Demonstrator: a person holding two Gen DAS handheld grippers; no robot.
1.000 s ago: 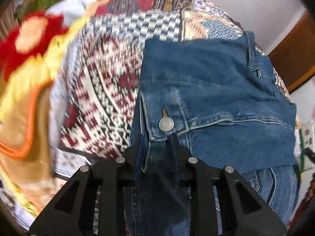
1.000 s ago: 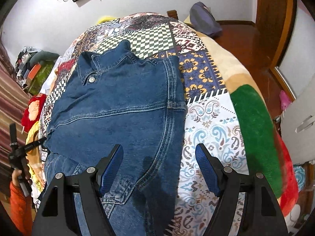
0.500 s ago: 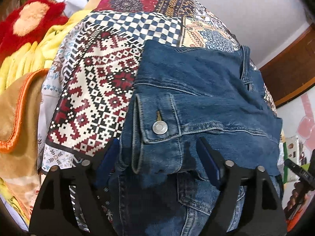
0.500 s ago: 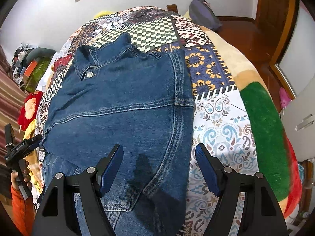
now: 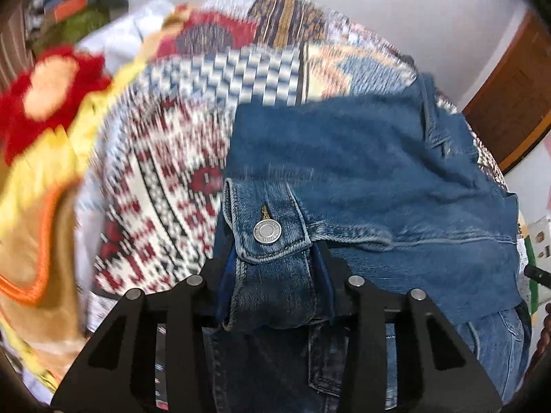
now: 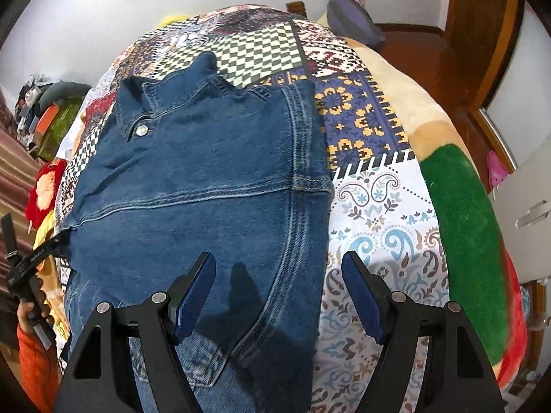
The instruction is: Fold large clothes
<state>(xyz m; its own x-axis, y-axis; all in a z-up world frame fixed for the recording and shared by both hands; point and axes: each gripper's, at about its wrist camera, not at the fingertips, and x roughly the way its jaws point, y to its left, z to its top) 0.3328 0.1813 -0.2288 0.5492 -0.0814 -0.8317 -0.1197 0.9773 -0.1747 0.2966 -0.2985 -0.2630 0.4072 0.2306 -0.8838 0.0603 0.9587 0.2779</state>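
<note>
Your denim jacket [image 6: 206, 186] lies part-folded across the frame's middle, more folds left; your left gripper [image 5: 275, 275] is closing on its buttoned cuff [image 5: 268, 230], your right gripper [image 6: 279, 289] gapes empty.

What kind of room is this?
Probably a bedroom. A denim jacket lies on a bed under a patchwork bedspread, with a pile of clothes at the wall and a wooden door.

Left gripper [image 5: 273, 272] closing, right gripper [image 6: 279, 296] agape.
</note>
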